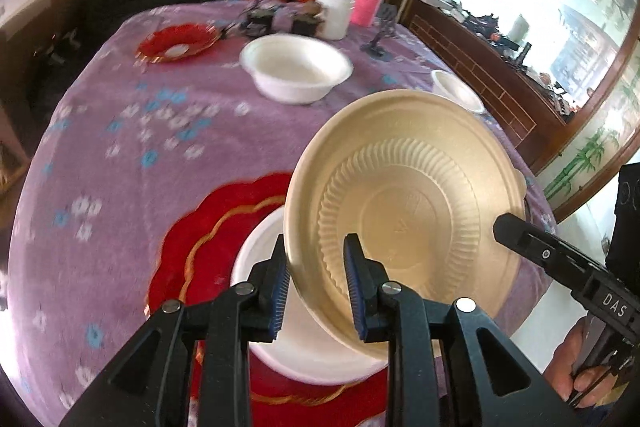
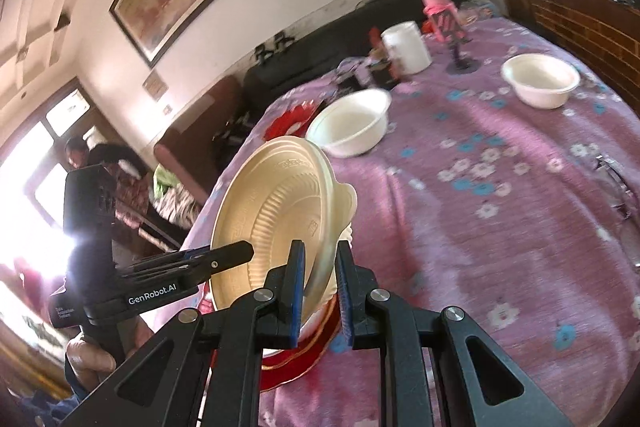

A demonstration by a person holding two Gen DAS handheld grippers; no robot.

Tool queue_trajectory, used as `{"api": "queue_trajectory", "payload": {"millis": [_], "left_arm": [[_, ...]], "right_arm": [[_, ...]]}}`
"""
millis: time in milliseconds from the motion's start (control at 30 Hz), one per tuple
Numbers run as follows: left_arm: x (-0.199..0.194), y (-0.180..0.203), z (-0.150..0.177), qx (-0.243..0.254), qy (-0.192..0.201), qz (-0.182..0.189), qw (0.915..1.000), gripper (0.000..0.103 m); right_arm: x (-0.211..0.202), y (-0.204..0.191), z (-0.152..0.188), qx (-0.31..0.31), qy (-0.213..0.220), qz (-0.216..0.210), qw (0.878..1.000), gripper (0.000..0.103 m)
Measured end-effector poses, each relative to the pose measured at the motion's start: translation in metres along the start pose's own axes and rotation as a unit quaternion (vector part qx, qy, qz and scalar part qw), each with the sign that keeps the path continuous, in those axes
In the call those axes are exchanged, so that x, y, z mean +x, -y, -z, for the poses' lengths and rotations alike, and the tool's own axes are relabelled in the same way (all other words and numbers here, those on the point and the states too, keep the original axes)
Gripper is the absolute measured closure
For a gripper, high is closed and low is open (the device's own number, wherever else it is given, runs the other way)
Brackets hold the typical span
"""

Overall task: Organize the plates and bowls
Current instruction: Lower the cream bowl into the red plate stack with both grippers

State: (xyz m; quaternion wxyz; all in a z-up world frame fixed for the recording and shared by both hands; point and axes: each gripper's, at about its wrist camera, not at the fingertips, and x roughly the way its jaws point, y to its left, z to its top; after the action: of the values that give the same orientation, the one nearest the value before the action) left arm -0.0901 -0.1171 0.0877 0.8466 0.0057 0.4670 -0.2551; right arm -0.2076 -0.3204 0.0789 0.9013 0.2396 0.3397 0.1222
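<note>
Overhead, gold plate (image 1: 404, 211) rim-gripped, tablecloth (image 1: 160, 155) beyond.

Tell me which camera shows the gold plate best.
The left wrist view: the gold plate faces the lens, so its ribbed inside and nearly its whole rim show, with both grippers clamped on its edge. The right wrist view catches the plate tilted and nearly edge-on, partly behind the right gripper.

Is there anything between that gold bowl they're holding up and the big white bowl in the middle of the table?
Nothing visible. The gold bowl is held tilted by both hand-held grippers, left and right, at the near edge of the table. Only bare purple tablecloth lies between it and the white bowl.
</note>
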Motion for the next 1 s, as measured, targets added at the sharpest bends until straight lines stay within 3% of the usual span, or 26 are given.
{"api": "queue_trajectory", "payload": {"millis": [400, 1000], "left_arm": [[0.013, -0.045, 0.025, -0.04, -0.03, -0.006, 0.9987, 0.079], [0.009, -0.047, 0.024, -0.028, -0.025, -0.007, 0.9993, 0.079]], "right_arm": [[0.042, -0.019, 0.022, -0.013, -0.062, -0.013, 0.998, 0.086], [0.041, -0.016, 0.026, -0.005, -0.077, -0.031, 0.997, 0.082]]}}
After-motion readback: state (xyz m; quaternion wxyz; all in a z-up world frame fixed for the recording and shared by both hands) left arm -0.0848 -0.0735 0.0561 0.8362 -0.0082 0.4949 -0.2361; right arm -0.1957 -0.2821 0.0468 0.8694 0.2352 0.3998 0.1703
